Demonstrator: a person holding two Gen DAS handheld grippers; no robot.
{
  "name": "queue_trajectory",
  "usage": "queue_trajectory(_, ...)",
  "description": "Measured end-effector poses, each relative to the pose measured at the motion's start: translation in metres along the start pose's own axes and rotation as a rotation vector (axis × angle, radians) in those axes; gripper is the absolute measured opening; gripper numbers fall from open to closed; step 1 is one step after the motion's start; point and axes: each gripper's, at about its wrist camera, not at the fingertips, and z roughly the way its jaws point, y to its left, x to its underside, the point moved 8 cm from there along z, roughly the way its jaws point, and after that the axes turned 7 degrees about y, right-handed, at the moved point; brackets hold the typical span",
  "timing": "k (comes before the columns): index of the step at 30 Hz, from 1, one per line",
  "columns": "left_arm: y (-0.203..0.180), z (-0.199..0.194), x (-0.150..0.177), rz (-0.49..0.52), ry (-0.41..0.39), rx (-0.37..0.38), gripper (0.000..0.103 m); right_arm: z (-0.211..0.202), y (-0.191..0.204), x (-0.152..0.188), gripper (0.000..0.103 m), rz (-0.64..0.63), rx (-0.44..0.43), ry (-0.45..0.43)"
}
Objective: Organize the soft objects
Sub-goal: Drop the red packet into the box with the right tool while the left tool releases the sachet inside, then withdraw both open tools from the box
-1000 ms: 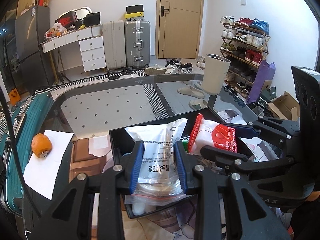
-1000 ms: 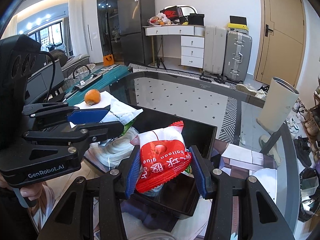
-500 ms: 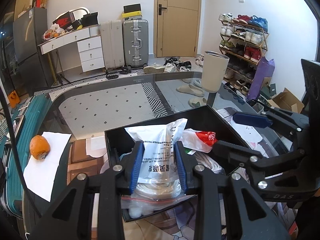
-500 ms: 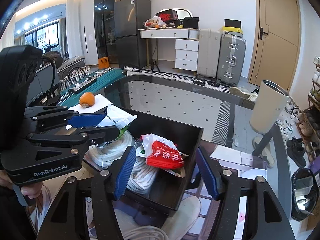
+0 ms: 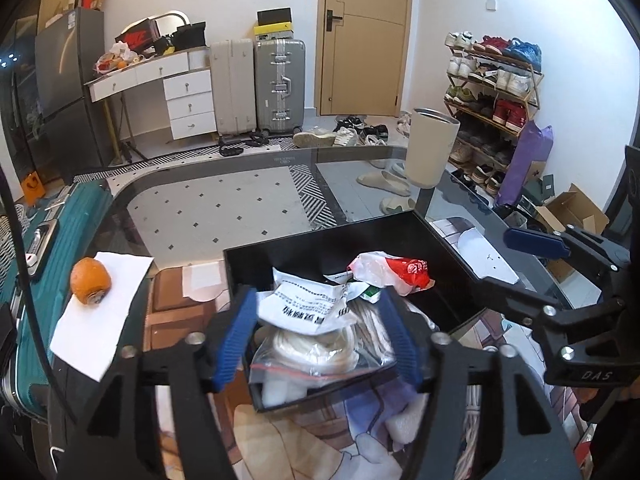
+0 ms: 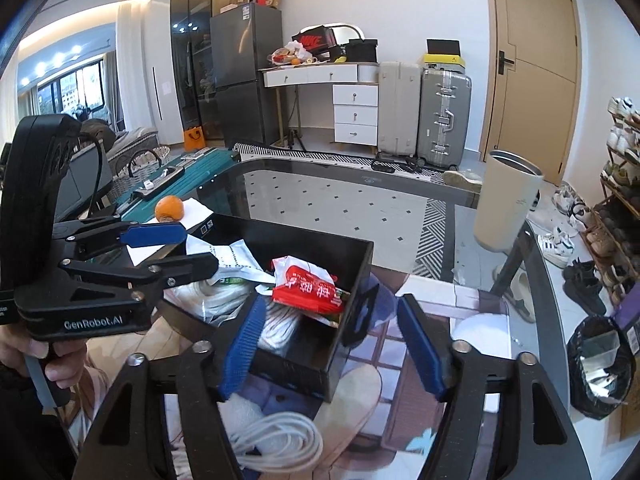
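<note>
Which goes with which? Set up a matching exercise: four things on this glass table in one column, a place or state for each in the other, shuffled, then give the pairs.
Things
1. red snack packet
2. orange fruit
3. white printed bag
4. coil of white cord

Places or states
A. on a white sheet of paper
B. outside the black box, on the table
C. in the box, between the left claw's open jaws
D. in the box, lying on top, beyond the right claw

Pairs: 1-D, 2-A, 3-C, 4-B
</note>
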Motion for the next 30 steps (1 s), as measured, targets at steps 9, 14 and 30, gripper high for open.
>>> queue_trajectory(9,0.010,-0.026,0.016,-0.026,-0.066,-0.049,0.103,-0.025,-0.003,0.017,0.101,0.053,-0.004,-0.012)
queue_trajectory(14,0.012,-0.032,0.029,-0.024,-0.070,-0.070,0.103,-0.033,0.002,0.030,0.102,0.062,-0.015,-0.014)
queue_trajectory(30,0.019,-0.040,0.063,-0.038,-0.054,-0.118,0.103,-0.030,0.020,0.062,0.102,0.072,-0.048,0.030)
